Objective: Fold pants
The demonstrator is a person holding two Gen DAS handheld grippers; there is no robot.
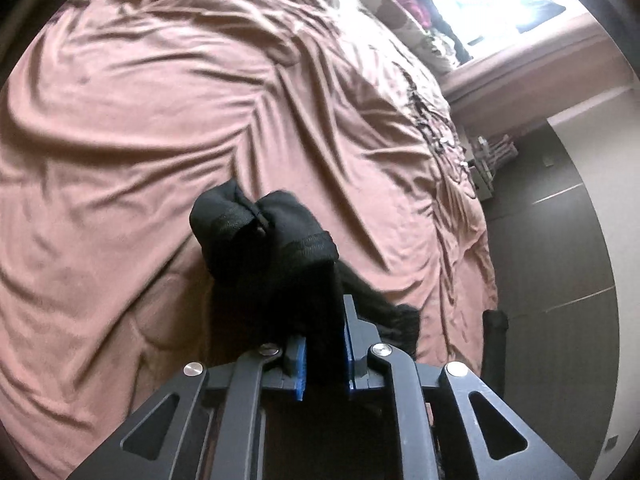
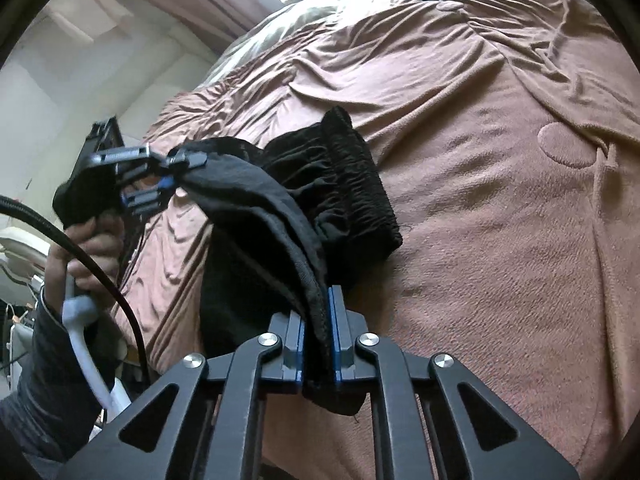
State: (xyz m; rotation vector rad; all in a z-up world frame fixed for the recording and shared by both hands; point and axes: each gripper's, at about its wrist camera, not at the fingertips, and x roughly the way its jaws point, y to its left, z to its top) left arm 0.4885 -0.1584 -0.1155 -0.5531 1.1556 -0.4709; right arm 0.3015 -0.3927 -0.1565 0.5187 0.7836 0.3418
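Observation:
Black pants (image 2: 344, 184) with a gathered elastic waistband lie bunched on the pink-brown bedspread (image 2: 500, 160). My right gripper (image 2: 318, 320) is shut on a hem edge of the pants, the cloth pinched between its blue pads. In the left wrist view my left gripper (image 1: 324, 344) is shut on another bunch of the black pants (image 1: 272, 240), which stands up in front of the fingers. The right wrist view also shows the left gripper (image 2: 168, 184) at the left, held by a hand (image 2: 92, 248), with black cloth stretched from it toward the right gripper.
The wrinkled bedspread (image 1: 180, 120) covers the whole bed. Patterned bedding and clothes (image 1: 416, 4) lie at the far end near a bright window. Dark floor (image 1: 552, 240) runs along the bed's right side. A black cable (image 2: 100, 272) and a white handle (image 2: 88, 332) hang by the hand.

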